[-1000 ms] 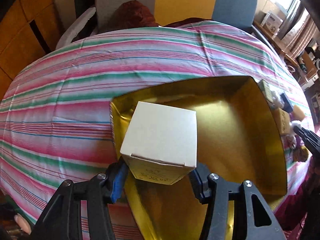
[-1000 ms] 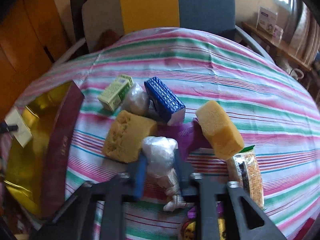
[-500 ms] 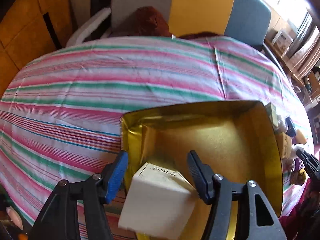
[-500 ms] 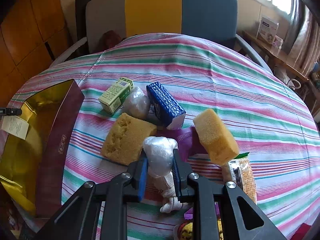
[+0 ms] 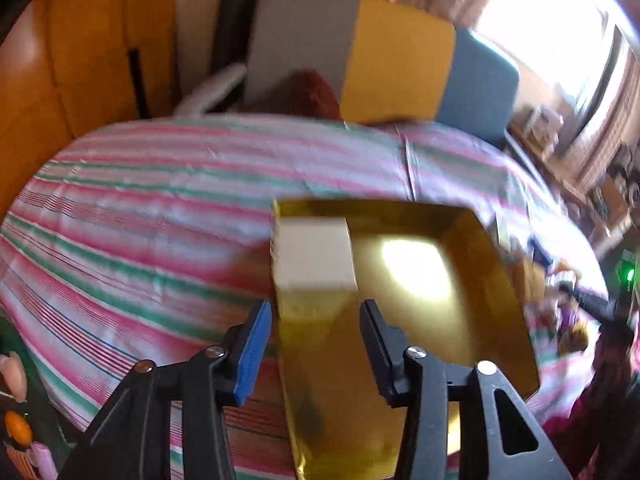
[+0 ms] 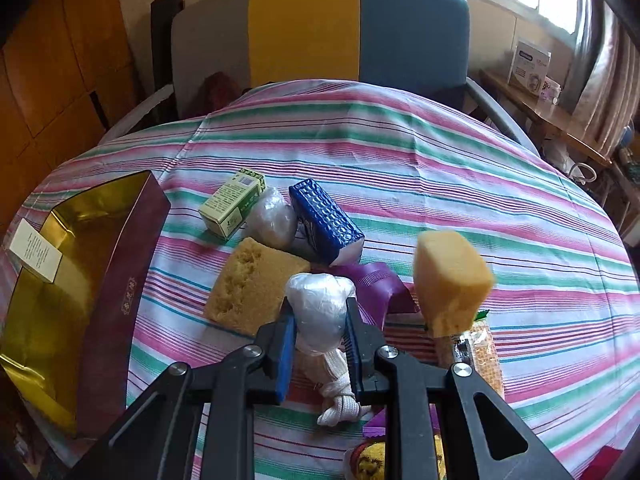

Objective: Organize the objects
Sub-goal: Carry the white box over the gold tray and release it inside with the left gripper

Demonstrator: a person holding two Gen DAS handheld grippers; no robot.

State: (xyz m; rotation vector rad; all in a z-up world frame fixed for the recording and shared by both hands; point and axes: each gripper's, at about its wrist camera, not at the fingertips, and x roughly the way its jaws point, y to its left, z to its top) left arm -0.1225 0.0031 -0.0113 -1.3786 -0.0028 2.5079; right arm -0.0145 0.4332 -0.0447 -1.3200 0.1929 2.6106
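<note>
A gold-lined box [image 5: 460,320] with maroon outer walls [image 6: 120,292] sits on the striped tablecloth. A white carton [image 5: 314,254] rests inside it against the left wall; it also shows in the right wrist view [image 6: 34,250]. My left gripper [image 5: 316,344] is open and empty, just short of the carton. My right gripper [image 6: 320,344] is shut on a clear-wrapped white bundle [image 6: 320,310], held above the pile of objects.
On the cloth lie a green box [image 6: 232,204], a wrapped ball [image 6: 272,220], a blue packet [image 6: 326,222], two yellow sponges [image 6: 252,284] [image 6: 452,280], a purple wrapper [image 6: 376,288] and a snack packet [image 6: 484,352]. A chair [image 6: 320,32] stands behind the table.
My left gripper has let go of the white carton, which now rests in the gold box, and has drawn back and tilted up. My right gripper lifted the wrapped bundle slightly.
</note>
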